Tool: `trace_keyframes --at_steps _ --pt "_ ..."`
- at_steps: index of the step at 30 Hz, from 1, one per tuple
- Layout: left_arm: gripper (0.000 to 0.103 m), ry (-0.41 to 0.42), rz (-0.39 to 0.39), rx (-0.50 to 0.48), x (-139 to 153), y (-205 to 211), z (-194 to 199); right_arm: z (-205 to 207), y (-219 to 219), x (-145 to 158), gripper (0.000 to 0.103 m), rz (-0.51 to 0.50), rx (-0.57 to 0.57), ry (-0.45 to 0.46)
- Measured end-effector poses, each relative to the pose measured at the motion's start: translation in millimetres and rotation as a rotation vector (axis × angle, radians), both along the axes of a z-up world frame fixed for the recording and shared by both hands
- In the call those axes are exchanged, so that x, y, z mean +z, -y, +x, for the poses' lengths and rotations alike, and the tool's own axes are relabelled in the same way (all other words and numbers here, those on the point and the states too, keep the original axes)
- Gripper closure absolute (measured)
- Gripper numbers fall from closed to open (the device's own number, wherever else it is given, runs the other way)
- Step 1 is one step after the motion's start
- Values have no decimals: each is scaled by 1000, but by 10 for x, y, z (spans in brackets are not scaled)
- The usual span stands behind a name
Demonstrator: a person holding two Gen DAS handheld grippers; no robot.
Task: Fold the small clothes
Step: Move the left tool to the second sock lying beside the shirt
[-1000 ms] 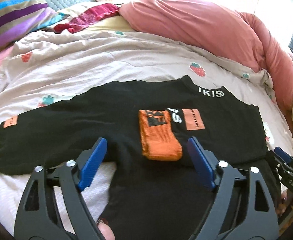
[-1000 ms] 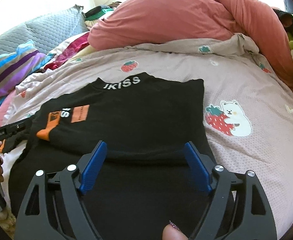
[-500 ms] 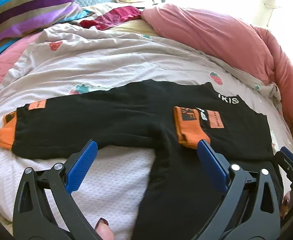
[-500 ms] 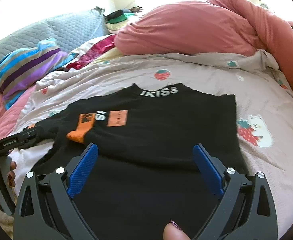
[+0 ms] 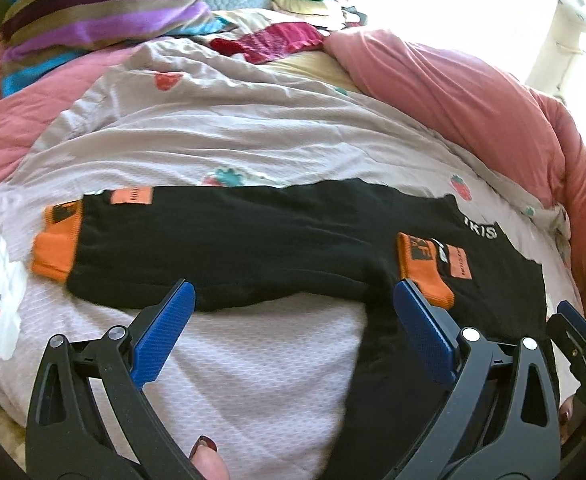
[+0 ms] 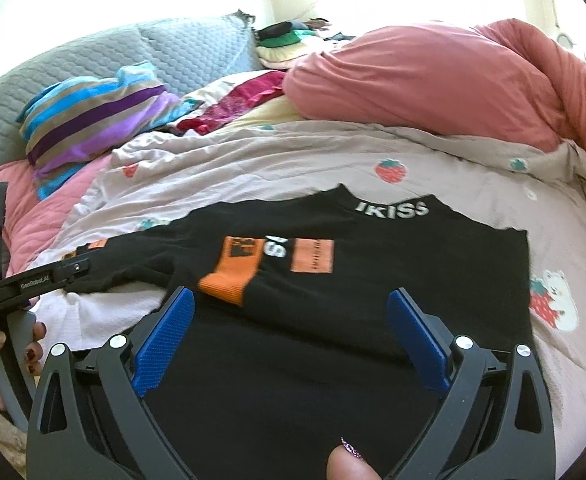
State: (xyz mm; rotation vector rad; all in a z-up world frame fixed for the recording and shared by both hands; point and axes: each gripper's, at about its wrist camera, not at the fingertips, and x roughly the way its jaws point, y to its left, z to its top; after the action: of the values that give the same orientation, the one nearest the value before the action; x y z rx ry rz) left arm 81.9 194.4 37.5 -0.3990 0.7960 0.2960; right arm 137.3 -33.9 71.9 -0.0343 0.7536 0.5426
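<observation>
On the bed, unfolded sleeve of black top runs leftward ahead of the empty, wide-open left tongs, nearer than the equally open, empty right tongs.

top lying flat on bed; one sleeve stretching left, other sleeve lying across chest; duvet lying behind, pillow lying behind-left.

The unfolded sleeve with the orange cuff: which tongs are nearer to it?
Left. The left tongs hang open just below the outstretched sleeve; the right tongs hang open over the shirt body, farther away.
</observation>
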Motion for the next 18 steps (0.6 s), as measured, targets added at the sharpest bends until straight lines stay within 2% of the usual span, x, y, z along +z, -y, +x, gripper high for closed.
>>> trace_keyframes --at_steps 7,18 --pt "10 -2 5 99 15 -282 -154 -53 -271 50 6 -1 57 9" --pt "10 -29 -69 249 -67 -723 -381 -98 -628 135 6 6 132 25"
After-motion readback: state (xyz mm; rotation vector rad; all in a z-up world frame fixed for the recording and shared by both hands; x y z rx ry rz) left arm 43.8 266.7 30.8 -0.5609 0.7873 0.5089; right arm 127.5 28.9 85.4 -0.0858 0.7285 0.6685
